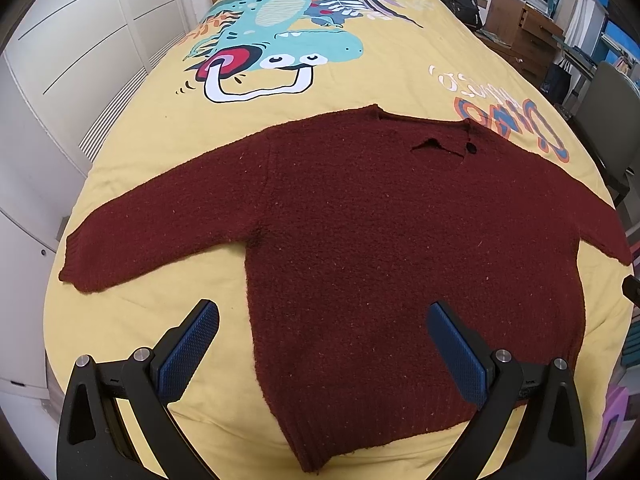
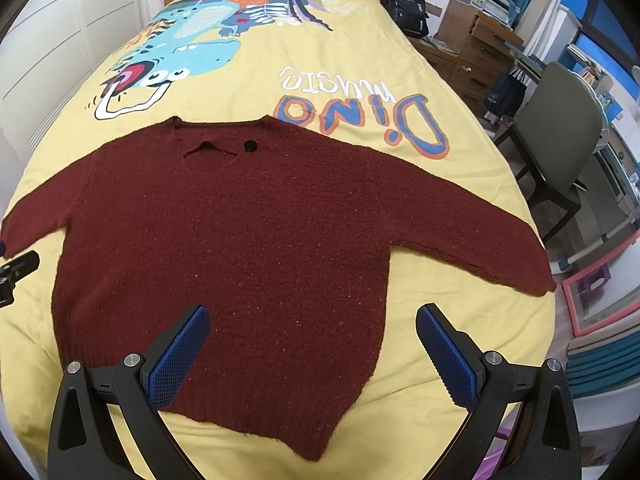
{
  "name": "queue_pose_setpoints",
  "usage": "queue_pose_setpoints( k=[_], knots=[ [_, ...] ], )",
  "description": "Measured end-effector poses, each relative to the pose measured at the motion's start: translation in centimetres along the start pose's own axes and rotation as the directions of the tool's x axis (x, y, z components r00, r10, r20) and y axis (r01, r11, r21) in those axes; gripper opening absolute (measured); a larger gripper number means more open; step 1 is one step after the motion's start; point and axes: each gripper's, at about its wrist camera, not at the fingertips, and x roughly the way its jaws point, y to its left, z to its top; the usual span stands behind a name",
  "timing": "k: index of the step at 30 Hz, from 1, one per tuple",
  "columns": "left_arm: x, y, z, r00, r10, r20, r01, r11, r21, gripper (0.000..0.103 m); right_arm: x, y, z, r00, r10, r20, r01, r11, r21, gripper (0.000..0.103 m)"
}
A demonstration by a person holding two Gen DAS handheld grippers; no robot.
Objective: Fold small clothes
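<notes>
Both grippers, left gripper (image 1: 322,344) and right gripper (image 2: 312,346), hung low over the hem with jaws wide open, holding nothing. A dark red sweater (image 1: 380,248) lay flat on the yellow bed (image 1: 160,128). Each should probably pinch one sleeve and fold inward evenly

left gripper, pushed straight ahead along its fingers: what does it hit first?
Likely the maroon sweater, its lower body near the left side seam; the open left gripper points there. Exact contact depth is unclear from this view.
</notes>
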Motion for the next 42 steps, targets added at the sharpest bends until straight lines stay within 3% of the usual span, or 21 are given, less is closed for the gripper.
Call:
queue_pose_setpoints(
  k=[7, 17, 24, 28, 34, 42],
  knots=[
    [0.1, 0.2, 0.1, 1.0, -0.001, -0.029, 0.001, 1.0, -0.001, 0.102, 0.1, 0.1, 0.1, 1.0, -0.001, -0.001, 0.001, 1.0, -0.007, 0.103],
    [0.0, 0.4, 0.1, 1.0, -0.008, -0.004, 0.008, 1.0, -0.006, 0.102, 0.1, 0.1, 0.2, 1.0, 0.0, 0.001, 0.0, 1.0, -0.004, 0.103],
    [0.3, 0.3, 0.5, 1.0, 0.001, 0.008, -0.001, 1.0, -0.002, 0.102, 0.4, -1.8, 0.7, 0.999, 0.005, 0.047, -0.007, 0.999, 0.046, 0.103],
    [0.8, 0.3, 1.3, 1.0, -0.004, 0.002, 0.004, 1.0, -0.003, 0.102, 1.2, -5.1, 0.9, 0.997, -0.022, 0.079, 0.014, 0.995, 0.104, 0.103],
    [2.2, 0.8, 2.9, 0.999, -0.03, -0.015, 0.029, 0.999, -0.041, 0.102, 4.6, -13.2, 0.8, 0.998, -0.048, 0.039, 0.036, 0.965, 0.26, 0.103],
    [5.3, 0.6, 4.6, 0.998, 0.043, -0.041, -0.043, 0.999, -0.009, 0.102, 10.9, -24.8, -0.1, 0.996, -0.079, -0.035, 0.086, 0.889, 0.451, 0.103]
  ],
)
